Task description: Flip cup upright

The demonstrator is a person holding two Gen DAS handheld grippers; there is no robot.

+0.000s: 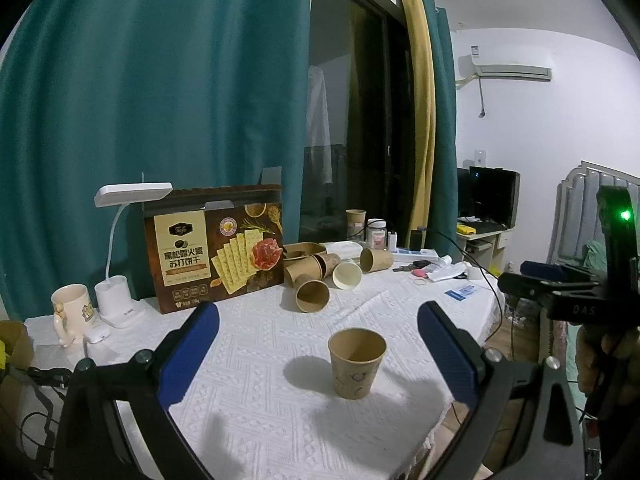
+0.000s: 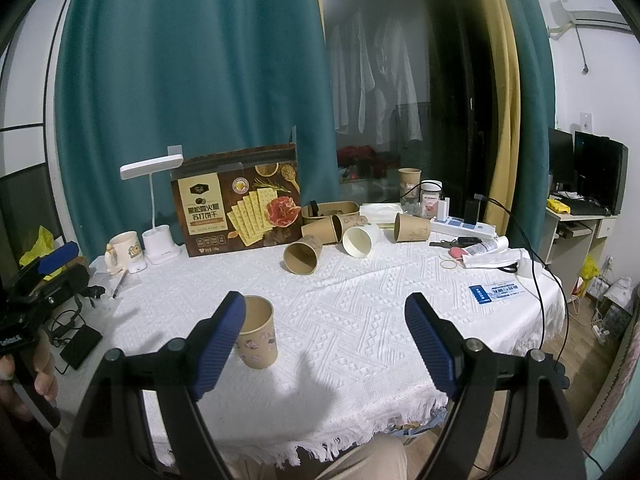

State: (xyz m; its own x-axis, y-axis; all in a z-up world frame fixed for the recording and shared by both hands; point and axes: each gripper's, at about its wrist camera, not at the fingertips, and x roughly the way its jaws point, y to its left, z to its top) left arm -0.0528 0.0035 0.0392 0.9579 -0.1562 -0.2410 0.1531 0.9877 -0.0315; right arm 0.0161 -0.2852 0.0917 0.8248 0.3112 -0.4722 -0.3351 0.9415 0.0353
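A brown paper cup (image 1: 356,364) stands upright, mouth up, on the white tablecloth (image 1: 256,360); in the right wrist view the cup (image 2: 258,334) is partly behind the left finger. My left gripper (image 1: 318,350) is open, its blue pads on either side of the cup and short of it, not touching. My right gripper (image 2: 326,340) is open and empty, with the cup at its left. Several more paper cups (image 1: 312,296) (image 2: 302,256) lie on their sides further back.
A cracker box (image 1: 218,250), a white desk lamp (image 1: 120,276) and a mug (image 1: 70,306) stand at the back left. A power strip (image 2: 464,228), keys, a tube, a rubber band and a blue card (image 2: 494,292) lie at the right. The table's fringed front edge (image 2: 320,444) is close.
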